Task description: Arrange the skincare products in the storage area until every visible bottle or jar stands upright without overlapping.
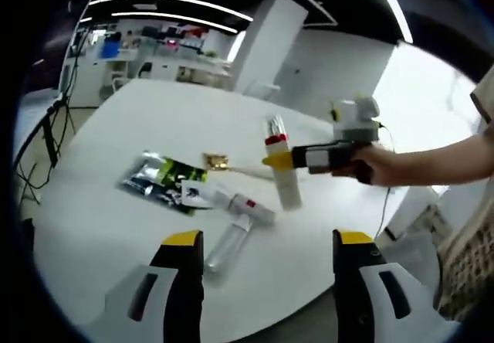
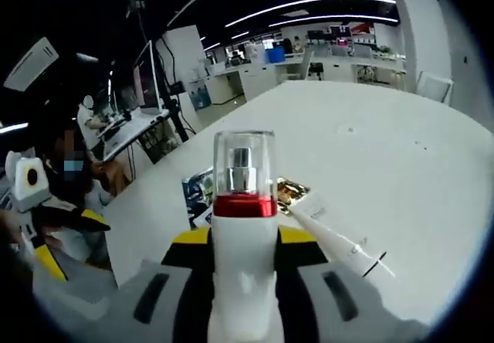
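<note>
Spray bottle (image 2: 244, 227) clamped in right gripper (image 2: 244, 244) jaws above table (image 2: 401, 165); left gripper (image 1: 266, 244) jaws wide.

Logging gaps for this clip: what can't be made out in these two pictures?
- Left gripper view: print on the foil packet is too small to read.
- Right gripper view: the held bottle covers the right gripper's jaws and the table behind it.
- The clear bottle contents: unclear, blurred.
</note>
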The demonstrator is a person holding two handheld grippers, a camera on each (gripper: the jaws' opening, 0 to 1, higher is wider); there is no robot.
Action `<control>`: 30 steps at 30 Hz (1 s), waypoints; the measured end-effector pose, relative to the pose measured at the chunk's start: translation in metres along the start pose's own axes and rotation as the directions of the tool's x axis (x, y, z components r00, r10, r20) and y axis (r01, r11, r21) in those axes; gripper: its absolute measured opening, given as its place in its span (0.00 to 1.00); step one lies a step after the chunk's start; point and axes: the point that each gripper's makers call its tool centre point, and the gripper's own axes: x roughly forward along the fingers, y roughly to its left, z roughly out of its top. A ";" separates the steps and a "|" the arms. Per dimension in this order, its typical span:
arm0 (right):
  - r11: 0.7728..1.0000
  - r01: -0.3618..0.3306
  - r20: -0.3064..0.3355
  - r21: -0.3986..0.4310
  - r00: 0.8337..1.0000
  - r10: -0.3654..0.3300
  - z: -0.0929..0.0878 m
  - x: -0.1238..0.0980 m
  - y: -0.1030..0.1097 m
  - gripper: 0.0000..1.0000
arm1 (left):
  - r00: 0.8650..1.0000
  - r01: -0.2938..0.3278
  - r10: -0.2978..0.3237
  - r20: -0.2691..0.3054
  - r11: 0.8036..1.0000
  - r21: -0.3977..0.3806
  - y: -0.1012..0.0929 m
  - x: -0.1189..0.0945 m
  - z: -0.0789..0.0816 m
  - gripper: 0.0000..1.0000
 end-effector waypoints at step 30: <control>0.921 -0.384 0.268 0.067 0.896 0.354 0.009 -0.155 0.104 0.29 | 0.811 0.585 -0.582 -0.068 0.798 0.148 -0.157 0.017 0.077 0.97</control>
